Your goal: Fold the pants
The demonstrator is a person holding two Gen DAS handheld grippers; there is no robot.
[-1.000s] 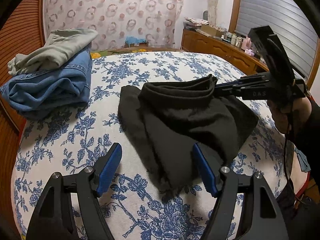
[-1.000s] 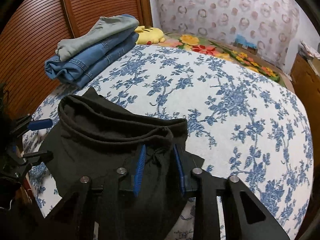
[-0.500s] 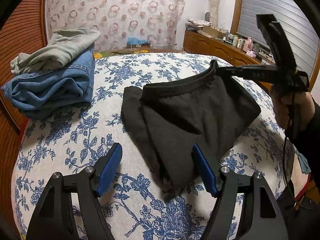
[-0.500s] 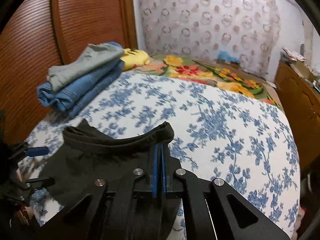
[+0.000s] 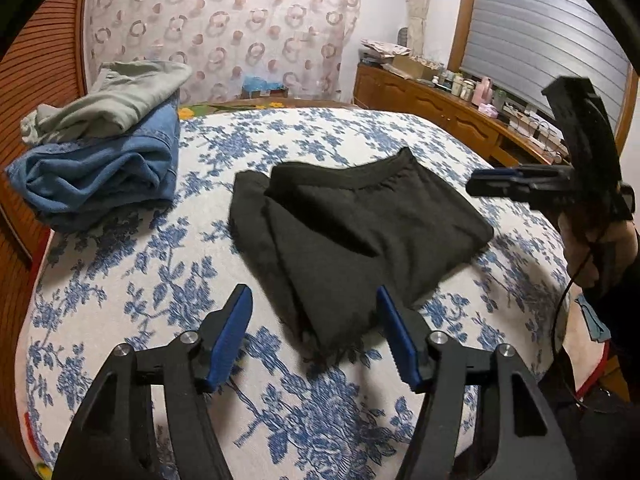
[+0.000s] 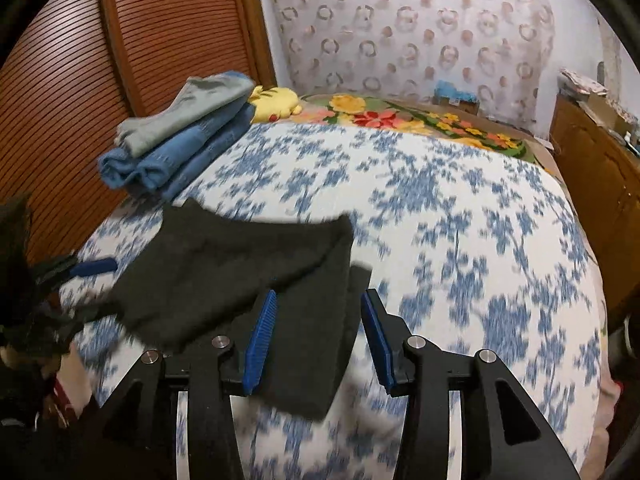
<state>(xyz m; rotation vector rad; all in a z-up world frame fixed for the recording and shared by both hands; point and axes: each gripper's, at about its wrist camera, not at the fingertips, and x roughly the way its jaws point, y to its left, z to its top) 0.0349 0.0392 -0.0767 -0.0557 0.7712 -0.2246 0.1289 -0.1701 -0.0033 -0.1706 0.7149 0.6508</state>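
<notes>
light: dim, warm indoor | left wrist view: sharp | right wrist view: motion blur across bed (image 6: pixel 460 216) | edges: strong fisheye bend, dark corner vignette

Black pants (image 5: pixel 360 224) lie folded (released) on floral bedspread (image 5: pixel 120 280).

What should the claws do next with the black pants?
Probably shut the left claw on the near corner of the black pants and fold again. The pants lie flat on the bed, the corner sits between its open fingers, and the right claw has just opened, empty.
</notes>
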